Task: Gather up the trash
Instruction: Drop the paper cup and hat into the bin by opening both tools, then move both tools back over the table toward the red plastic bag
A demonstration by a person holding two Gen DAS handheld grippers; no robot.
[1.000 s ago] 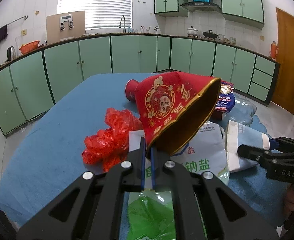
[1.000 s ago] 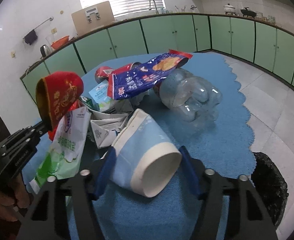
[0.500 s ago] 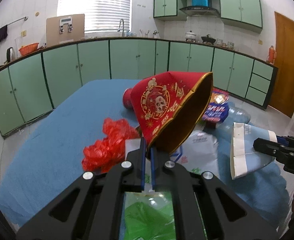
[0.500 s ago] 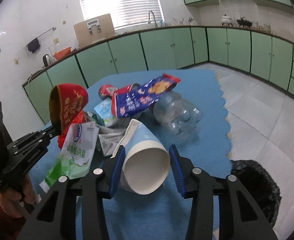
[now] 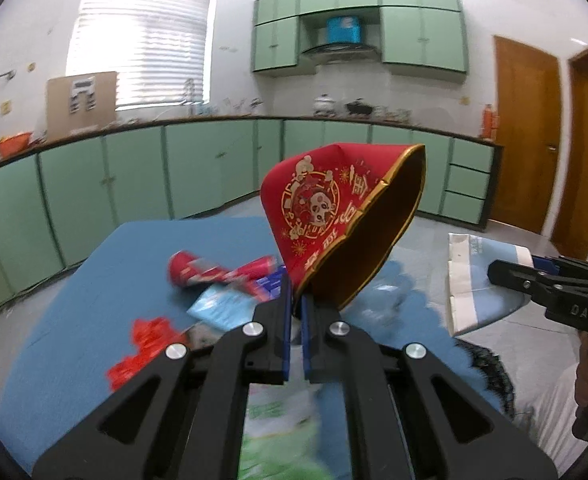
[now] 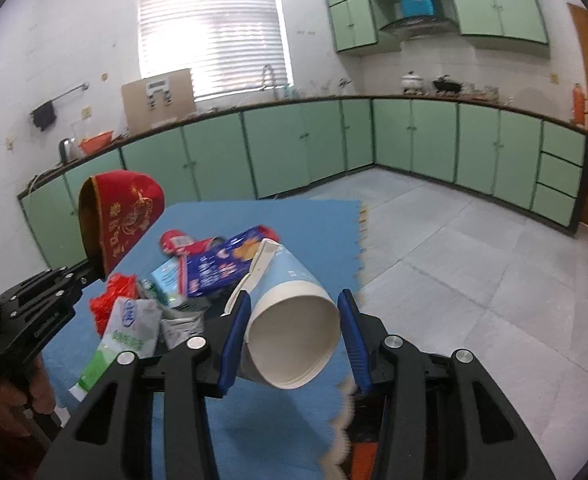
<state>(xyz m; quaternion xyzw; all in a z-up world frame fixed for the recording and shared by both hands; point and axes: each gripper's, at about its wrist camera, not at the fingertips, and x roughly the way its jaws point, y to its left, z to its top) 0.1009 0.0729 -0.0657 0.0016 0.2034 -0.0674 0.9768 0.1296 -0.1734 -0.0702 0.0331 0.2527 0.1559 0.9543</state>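
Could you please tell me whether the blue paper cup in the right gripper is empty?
Apparently empty: the blue paper cup lies tipped, mouth toward the camera, showing only bare white interior.

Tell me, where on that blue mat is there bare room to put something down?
The far end of the blue mat beyond the red can is bare, as is its left side beside the crumpled red plastic. The middle is crowded with wrappers around the blue snack bag.

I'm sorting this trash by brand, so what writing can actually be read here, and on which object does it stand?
"DAS": white letters on the right gripper body.
Red paper bowl in the left gripper: gold characters, not legible.
Blue paper cup: small print, blurred.
Blue snack bag and white-green bag: print unreadable.
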